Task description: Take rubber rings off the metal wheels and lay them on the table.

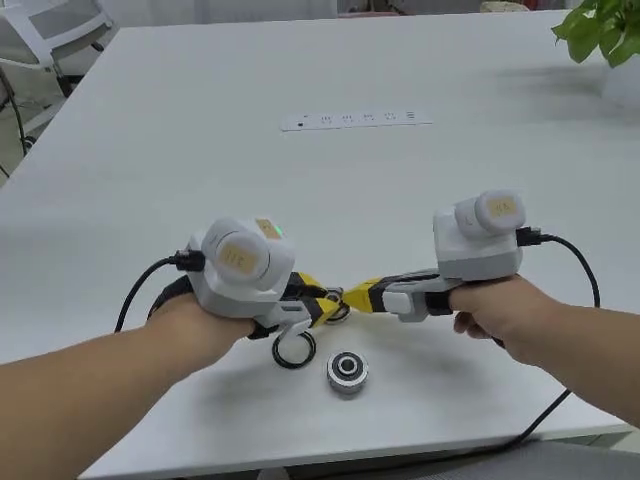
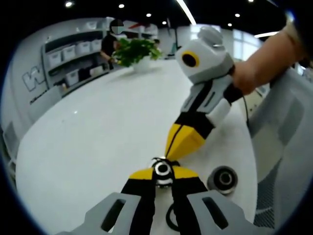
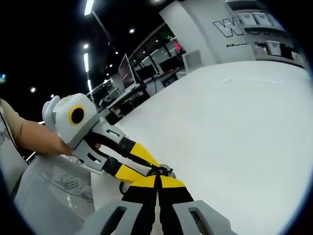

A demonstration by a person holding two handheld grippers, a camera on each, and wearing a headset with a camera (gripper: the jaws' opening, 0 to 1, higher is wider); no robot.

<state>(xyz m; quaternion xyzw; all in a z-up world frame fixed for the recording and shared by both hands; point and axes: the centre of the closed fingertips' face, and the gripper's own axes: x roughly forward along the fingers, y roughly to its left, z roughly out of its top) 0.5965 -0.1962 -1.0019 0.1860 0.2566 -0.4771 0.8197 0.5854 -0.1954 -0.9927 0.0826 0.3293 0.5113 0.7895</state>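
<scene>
The left gripper jaws squeeze a metal wheel, the right gripper jaws (from three o'clock) seem pinched shut on its rubber ring; next comes a steady pull.

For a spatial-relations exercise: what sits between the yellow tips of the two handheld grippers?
A small metal wheel with a black rubber ring, pinched in the left gripper; this is clearest in the left gripper view.

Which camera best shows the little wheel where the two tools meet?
The left gripper view: the wheel faces the lens, clamped at the yellow jaw tips. The head view shows a small glimpse amid those tips; the right gripper view, just its edge.
</scene>
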